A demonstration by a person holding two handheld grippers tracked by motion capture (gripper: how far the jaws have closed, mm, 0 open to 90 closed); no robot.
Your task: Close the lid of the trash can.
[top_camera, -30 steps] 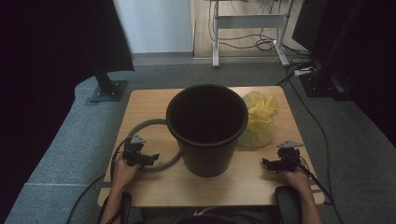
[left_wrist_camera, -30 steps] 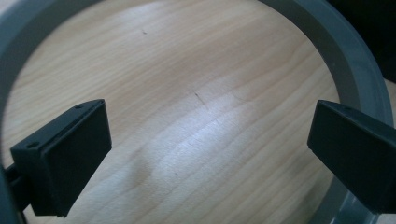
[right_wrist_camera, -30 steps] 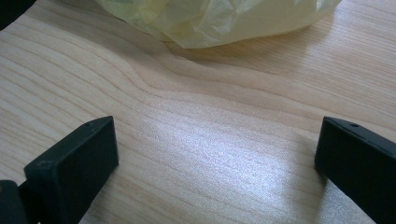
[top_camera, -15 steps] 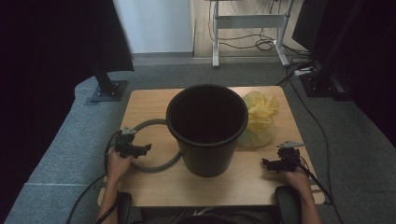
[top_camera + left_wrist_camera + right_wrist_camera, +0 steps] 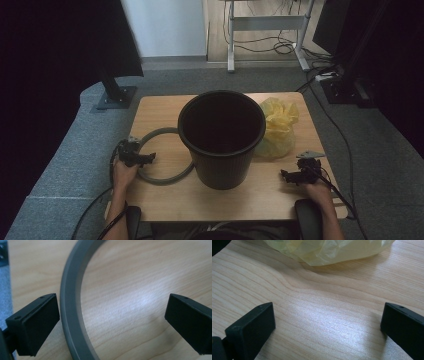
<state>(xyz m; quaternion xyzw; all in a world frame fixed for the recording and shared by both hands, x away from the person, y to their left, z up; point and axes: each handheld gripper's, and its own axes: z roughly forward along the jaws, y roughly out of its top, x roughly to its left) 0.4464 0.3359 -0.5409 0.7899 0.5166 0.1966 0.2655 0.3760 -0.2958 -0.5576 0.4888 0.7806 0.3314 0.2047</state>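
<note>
Down at the near left of the desk (image 5: 165,200), the left hand-held gripper (image 5: 142,159) sits with its jaws spread wide and nothing between them but part of the grey ring (image 5: 162,176). In the left gripper view the ring's band (image 5: 71,315) curves up just inside the left jaw, close to it, while the right jaw stands well apart over bare wood. The ring lies flat on the desk, and its far side runs up against the black bucket (image 5: 221,140) just beyond and to the right of this hand-held gripper. The bucket stands upright, and its inside is too dark to tell what it holds. Beyond the bucket, the right hand-held gripper (image 5: 289,176) is likewise released, jaws wide over bare desk. Ahead of it, near but not touching, lies a crumpled yellow plastic bag (image 5: 329,250), which rests against the bucket's right side (image 5: 277,127).
</note>
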